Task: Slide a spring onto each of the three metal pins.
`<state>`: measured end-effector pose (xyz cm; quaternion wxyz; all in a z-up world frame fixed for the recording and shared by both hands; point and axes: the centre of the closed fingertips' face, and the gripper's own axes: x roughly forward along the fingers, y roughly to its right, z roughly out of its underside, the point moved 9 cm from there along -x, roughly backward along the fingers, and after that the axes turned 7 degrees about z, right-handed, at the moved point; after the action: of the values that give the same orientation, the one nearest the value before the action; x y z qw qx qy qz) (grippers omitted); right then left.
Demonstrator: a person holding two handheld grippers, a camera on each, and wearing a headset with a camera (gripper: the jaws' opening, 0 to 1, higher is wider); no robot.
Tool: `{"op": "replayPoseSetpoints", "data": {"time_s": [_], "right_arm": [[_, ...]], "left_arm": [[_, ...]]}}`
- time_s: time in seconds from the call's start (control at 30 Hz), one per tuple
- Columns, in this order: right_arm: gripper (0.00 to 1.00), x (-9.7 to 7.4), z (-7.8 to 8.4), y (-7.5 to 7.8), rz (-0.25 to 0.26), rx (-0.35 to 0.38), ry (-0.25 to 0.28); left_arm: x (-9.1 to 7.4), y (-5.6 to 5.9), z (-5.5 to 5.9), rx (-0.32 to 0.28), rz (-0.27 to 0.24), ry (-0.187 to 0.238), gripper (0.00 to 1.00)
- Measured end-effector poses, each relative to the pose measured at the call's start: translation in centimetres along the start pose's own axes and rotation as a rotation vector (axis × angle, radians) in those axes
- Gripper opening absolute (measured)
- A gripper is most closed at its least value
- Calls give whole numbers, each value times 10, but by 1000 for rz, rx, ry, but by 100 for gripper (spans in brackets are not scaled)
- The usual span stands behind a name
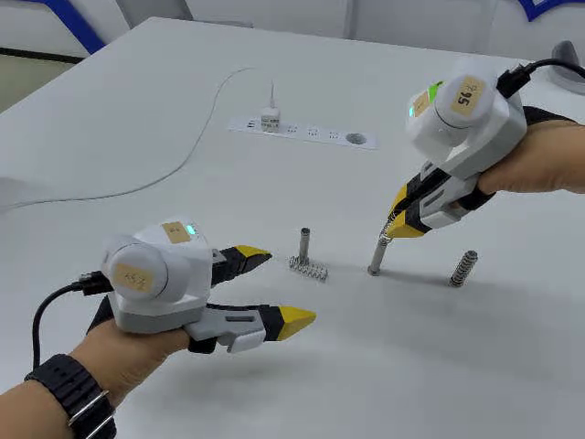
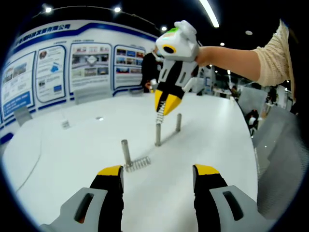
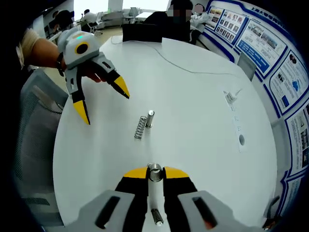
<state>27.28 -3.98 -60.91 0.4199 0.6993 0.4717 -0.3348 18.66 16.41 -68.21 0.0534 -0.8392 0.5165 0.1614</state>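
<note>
Your head view looks down over the tabletop [image 1: 137, 110] from its near edge. The gripper views face each other — close, sharing the pins [image 2: 126, 151].

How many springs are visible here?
3. A loose spring beside the left pin; a second spring in the right gripper atop the middle pin; a third spring on the right pin.

Left gripper [image 1: 285, 285]: white-grey shell, black jaws, yellow tips, tan sticker, green light.
Right gripper [image 1: 395, 229]: same colours.
Cable [image 1: 37, 334]: black, off left gripper's rear.
Watch [image 1: 73, 395]: black, behind left gripper.
Sleeve [image 2: 275, 53]: beige knit, behind right gripper.
</note>
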Motion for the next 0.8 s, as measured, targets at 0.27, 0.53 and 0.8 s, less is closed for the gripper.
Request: {"op": "replayPoseSetpoints", "data": {"time_s": [0.27, 0.53, 0.8], "right_arm": [[12, 9, 0, 0, -29, -3, -27], [12, 25, 2, -1, -60, -4, -76], [12, 39, 6, -4, -73, 1, -115]], "left_arm": [[-3, -1, 0, -3, -7, -3, 58], [-3, 0, 1, -4, -8, -7, 58], [-1, 1, 3, -11, -11, -6, 57]]}}
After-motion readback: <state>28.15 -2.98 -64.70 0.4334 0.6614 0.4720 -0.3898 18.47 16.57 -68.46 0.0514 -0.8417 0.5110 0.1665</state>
